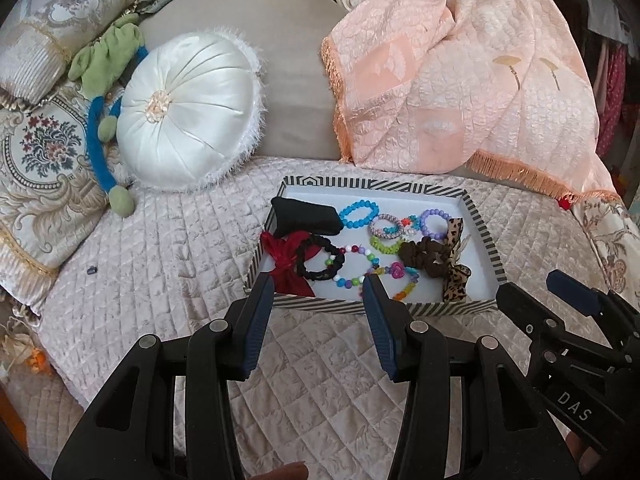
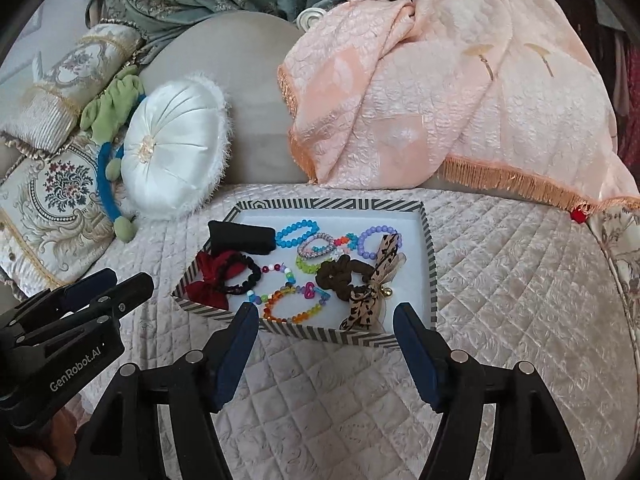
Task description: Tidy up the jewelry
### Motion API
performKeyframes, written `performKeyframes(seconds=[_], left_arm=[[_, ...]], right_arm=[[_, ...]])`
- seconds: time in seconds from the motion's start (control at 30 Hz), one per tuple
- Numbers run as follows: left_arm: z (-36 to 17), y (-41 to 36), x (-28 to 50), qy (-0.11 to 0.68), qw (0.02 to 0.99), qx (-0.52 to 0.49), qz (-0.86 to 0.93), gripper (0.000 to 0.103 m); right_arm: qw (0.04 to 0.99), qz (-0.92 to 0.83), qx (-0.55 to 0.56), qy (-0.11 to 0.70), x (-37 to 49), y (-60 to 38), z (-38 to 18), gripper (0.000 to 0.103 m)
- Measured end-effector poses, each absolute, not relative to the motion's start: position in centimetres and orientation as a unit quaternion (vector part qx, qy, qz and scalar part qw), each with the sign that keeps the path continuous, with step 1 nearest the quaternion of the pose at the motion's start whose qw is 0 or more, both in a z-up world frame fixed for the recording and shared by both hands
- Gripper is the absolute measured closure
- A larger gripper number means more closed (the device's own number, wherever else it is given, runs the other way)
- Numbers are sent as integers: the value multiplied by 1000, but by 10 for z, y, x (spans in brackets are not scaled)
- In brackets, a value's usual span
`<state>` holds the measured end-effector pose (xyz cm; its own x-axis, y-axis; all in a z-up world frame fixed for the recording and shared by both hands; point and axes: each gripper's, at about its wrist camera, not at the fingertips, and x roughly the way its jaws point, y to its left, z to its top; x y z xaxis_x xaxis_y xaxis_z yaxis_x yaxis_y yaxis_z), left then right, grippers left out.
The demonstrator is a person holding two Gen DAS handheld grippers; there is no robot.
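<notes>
Nearest, left gripper point(image 1: 318, 286) spread wide and empty, tips just short of the tray point(image 1: 486, 236) near edge. Right gripper point(image 2: 326, 318) likewise parted, nothing between the pads, poised at the same edge, further right. Both above the quilt point(image 2: 520, 300), neither touching anything.

Inside the tray, all jewelry in a loose heap: orange bracelet point(image 2: 290, 310) closest, then mixed-bead string point(image 1: 360, 268), black scrunchie point(image 1: 320, 260) overlapping the red bow point(image 1: 286, 268), brown scrunchie point(image 2: 340, 280) under the leopard ribbon point(image 2: 370, 294). Further back, green bracelet point(image 1: 386, 245), pastel bracelet point(image 1: 385, 227), purple bracelet point(image 1: 435, 222), blue bracelet point(image 1: 359, 214), black pad point(image 1: 306, 216) at the rear left corner. Beyond, white cushion point(image 1: 188, 116) and peach throw point(image 2: 440, 120).

Fits either a heap awaiting sorting or pieces already gathered into the tray; no telling which from here.

For any pick: better to choose a piece lying free on top, such as the orange bracelet. Close on one side of the ring only, pads straddling the beads, not the whole loop. Lift slowly, since strands possibly interlock near the pink heart bead point(image 1: 396, 270), hard to judge at this angle. Worth steadying the tray edge with the other gripper, soft quilt below giving little support.
</notes>
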<state>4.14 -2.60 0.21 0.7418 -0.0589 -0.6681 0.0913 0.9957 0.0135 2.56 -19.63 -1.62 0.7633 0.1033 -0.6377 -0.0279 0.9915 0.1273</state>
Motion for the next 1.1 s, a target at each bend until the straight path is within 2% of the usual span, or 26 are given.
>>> performKeyframes(seconds=[1.1], left_arm=[[2,-29,33,353,934,28,-43,57]], right_arm=[[934,42,39,352,19,-188,-20,34]])
